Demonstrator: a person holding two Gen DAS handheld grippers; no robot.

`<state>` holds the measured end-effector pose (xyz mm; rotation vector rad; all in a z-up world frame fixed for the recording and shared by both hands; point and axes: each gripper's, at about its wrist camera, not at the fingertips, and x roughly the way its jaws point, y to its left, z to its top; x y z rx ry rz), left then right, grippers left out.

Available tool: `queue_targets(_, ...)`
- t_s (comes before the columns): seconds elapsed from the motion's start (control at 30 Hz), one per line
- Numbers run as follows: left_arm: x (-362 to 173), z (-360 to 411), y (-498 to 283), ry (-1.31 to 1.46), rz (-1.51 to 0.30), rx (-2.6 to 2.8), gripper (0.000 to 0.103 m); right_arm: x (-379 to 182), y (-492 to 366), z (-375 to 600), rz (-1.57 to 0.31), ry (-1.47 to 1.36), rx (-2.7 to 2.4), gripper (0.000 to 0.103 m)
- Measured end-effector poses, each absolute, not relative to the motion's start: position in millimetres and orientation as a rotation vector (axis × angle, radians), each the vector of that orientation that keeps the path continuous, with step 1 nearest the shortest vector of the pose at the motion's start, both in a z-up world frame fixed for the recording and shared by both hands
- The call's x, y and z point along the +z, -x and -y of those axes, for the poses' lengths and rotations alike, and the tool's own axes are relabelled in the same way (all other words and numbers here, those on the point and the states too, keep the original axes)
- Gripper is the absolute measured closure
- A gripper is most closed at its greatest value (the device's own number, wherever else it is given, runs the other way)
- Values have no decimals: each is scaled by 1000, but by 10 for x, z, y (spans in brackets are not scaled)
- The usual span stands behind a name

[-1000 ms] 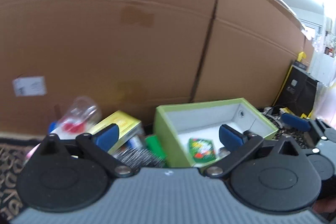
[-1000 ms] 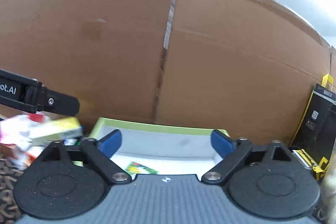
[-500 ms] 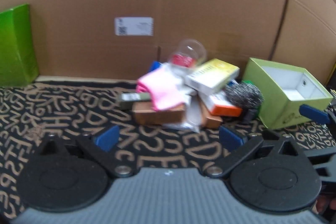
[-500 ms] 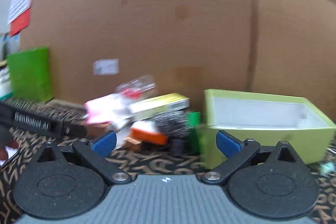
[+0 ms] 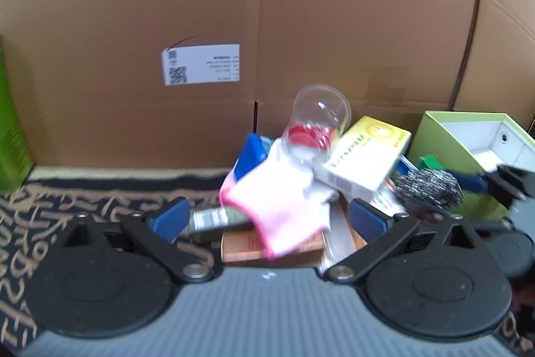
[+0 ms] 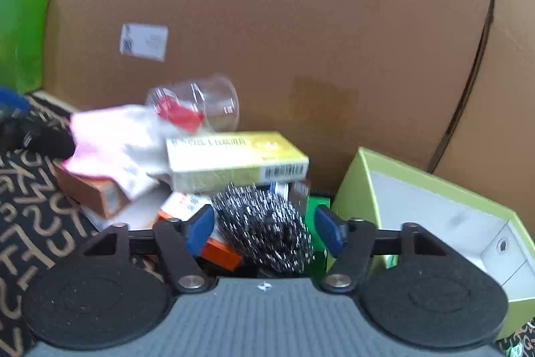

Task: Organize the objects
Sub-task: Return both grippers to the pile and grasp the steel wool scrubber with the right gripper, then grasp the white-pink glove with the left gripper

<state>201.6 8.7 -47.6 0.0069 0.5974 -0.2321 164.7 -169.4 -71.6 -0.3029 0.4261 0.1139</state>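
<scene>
So the right gripper (image 6: pixel 264 226) sits with its blue pads spread fairly wide on either side of the steel wool scrubber (image 6: pixel 265 231), which fills most of the gap between them; can't really tell whether either pad is touching it, the frame is a bit blurry there. Just past the scrubber, beyond the fingertips, the yellow box (image 6: pixel 234 161) lies tilted on top of the pile, with an orange box (image 6: pixel 207 233) tucked under the left pad and a small green box (image 6: pixel 314 216) hard against the right pad. Off to the right of that claw is the light green open box (image 6: pixel 364 176), white inside, its near corner just beside the right finger. Further ahead and to the left there's a pink cloth (image 6: pixel 110 139) draped over a brown carton (image 6: pixel 90 189), and a clear plastic cup (image 6: pixel 200 106) with something red in it. The left gripper (image 5: pixel 267 218) is wide too, holding nothing, with the pink cloth (image 5: pixel 277 206) straight ahead between its pads and the brown carton (image 5: pixel 267 248) beneath. Everything sits on a black mat with tan lettering (image 5: pixel 50 209) against a big cardboard wall (image 5: pixel 133 5) carrying a white label (image 5: pixel 200 64).
</scene>
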Motion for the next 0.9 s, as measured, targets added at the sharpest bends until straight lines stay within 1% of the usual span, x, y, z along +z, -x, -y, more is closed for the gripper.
queue_targets(0.03, -482, -78, -2079, -3, -601, -232, 0, -726, -1645, 1712, -431, 296, 118, 51)
queue_targets(0.07, -490, -69, -2143, 6, -605, -239, 0, -721, -1617, 1717, -421, 298, 120, 55)
queue_targets(0.1, -501, -63, -2194, 15, -611, -247, 3, -701, -1587, 1719, -422, 293, 124, 55)
queue_targets(0.13, -513, -54, -2236, 22, -621, -254, 18, -675, -1550, 1728, -421, 273, 134, 56)
queue_targets(0.17, -528, -45, -2268, 27, -636, -264, 40, -642, -1493, 1739, -415, 246, 147, 57)
queue_targets(0.2, -550, -40, -2297, 36, -660, -276, 52, -609, -1435, 1749, -411, 219, 160, 57)
queue_targets(0.23, -570, -40, -2309, 48, -680, -290, 74, -586, -1383, 1752, -411, 201, 168, 57)
queue_targets(0.27, -591, -44, -2302, 63, -696, -308, 93, -567, -1316, 1754, -411, 186, 175, 57)
queue_targets(0.37, -601, -34, -2135, 77, -709, -353, 94, -557, -1160, 1747, -424, 151, 210, 58)
queue_targets(0.57, -502, -85, -1272, 72, -696, -521, 94, -592, -786, 1833, -506, -4, 303, 58)
queue_targets(0.7, -615, -186, -680, 43, -744, -550, 93, -661, -437, 1992, -571, -86, 358, 57)
queue_targets(0.73, -673, -191, -582, 31, -760, -548, 91, -697, -344, 2032, -593, -104, 366, 57)
queue_targets(0.77, -719, -209, -522, 16, -773, -536, 85, -742, -267, 2057, -612, -111, 374, 57)
queue_targets(0.8, -775, -193, -471, -8, -781, -507, 78, -789, -209, 2063, -629, -105, 378, 56)
queue_targets(0.83, -816, -175, -451, -32, -783, -481, 57, -839, -160, 2051, -645, -90, 372, 54)
queue_targets(0.87, -834, -164, -454, -45, -779, -454, 41, -887, -123, 2028, -658, -66, 364, 51)
queue_targets(0.9, -849, -152, -452, -52, -769, -439, 37, -929, -84, 1999, -663, -36, 364, 50)
